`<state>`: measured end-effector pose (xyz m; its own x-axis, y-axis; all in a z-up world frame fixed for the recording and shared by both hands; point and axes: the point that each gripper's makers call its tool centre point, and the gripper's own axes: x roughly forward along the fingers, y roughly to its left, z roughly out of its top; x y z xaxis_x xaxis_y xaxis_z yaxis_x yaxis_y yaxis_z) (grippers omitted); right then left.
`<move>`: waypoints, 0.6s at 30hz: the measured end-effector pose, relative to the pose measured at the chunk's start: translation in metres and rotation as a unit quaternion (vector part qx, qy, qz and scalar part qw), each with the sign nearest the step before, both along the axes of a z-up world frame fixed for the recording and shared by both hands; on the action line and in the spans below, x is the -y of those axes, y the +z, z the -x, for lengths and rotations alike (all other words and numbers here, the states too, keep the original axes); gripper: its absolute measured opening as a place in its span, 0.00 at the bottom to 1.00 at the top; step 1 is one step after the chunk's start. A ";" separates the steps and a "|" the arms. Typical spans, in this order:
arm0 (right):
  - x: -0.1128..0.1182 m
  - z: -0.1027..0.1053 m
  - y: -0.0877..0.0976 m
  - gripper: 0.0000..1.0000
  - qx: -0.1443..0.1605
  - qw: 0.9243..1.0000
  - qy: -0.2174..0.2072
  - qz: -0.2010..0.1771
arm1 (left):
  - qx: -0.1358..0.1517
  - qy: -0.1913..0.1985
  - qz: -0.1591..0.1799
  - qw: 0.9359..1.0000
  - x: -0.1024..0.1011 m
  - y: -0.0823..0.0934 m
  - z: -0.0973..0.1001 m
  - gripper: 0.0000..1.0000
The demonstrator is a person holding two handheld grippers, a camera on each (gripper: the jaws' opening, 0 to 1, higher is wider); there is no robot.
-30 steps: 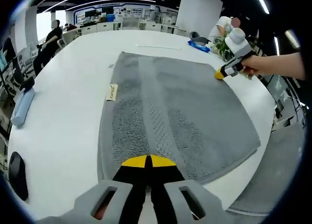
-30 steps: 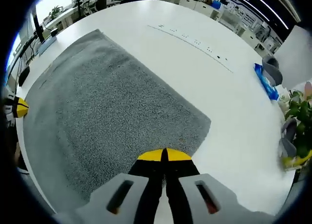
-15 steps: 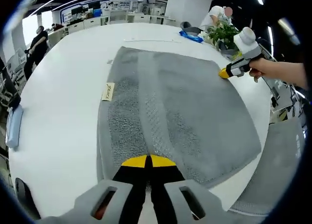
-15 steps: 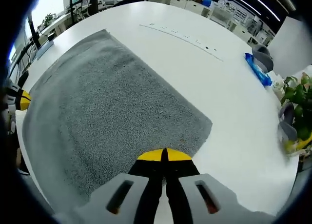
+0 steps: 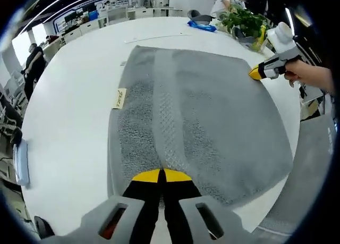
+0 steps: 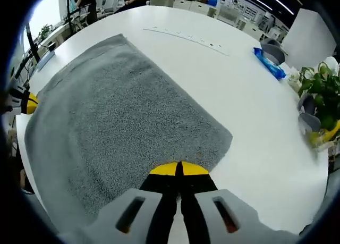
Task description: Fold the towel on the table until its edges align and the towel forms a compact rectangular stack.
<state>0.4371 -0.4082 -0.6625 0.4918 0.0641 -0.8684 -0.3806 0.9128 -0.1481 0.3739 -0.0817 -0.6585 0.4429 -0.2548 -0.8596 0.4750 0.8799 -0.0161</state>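
Observation:
A grey towel (image 5: 196, 116) lies spread flat on the round white table (image 5: 74, 111), with a small cream label (image 5: 121, 98) on its left border. My left gripper (image 5: 161, 176) is shut with its yellow tips on the towel's near edge. Held by a hand (image 5: 305, 74), the right gripper (image 5: 264, 71) pinches the towel's far right corner. In the right gripper view the towel (image 6: 117, 111) stretches away to the left, and my right gripper (image 6: 179, 169) is shut on its edge beside the corner. The left gripper (image 6: 25, 102) shows at the towel's far left edge.
A blue packet (image 6: 270, 63), a grey bowl (image 6: 273, 46) and a potted plant (image 6: 319, 90) stand on the table beyond the towel. A thin white strip (image 6: 186, 38) lies across the tabletop. A blue object (image 5: 21, 161) lies off the table's left side. People sit at desks behind.
Both views have shifted a little with the hands. The towel still lies flat, and both grippers stay shut at the same spots on its edge.

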 end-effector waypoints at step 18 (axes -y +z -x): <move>0.008 0.026 0.000 0.00 0.016 0.998 -0.038 -0.036 | -0.009 -0.028 -0.013 0.999 0.007 -0.001 -0.014 0.01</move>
